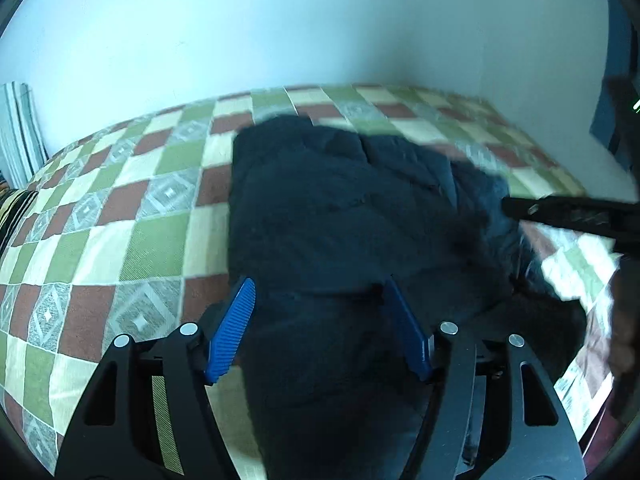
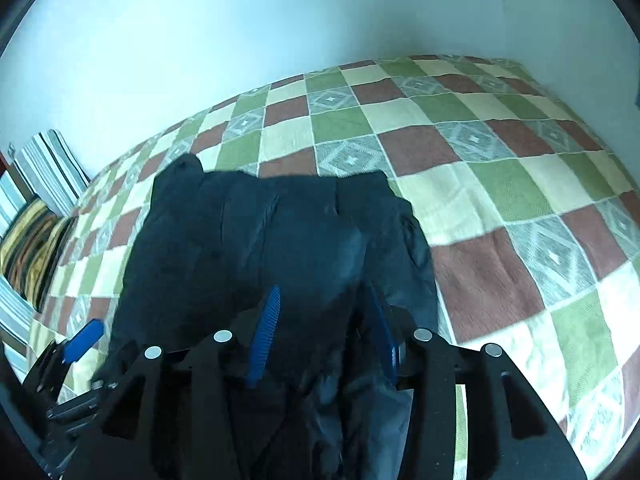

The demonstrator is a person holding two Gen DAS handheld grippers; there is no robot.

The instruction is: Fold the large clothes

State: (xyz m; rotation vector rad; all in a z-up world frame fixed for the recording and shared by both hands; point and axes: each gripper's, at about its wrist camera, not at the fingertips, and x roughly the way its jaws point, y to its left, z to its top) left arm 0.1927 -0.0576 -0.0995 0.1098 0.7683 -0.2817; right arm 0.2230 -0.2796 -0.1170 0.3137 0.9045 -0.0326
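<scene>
On checkered woven bedspread [image 2: 500,200], dark rumpled garment [image 2: 260,232], both claws [image 1: 320,284] [image 2: 324,292] apart w/ fabric between.

A checked bedspread [image 2: 500,168] in green, cream and brown squares meets a pale wall [image 2: 240,20]; striped cushions [image 2: 48,168] lean at its left.

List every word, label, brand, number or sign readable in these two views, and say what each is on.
None: no readable text anywhere.
The dark garment shows no label or print.
The checked bedspread bears only woven diamond patterns.
The grippers carry no markings.
</scene>
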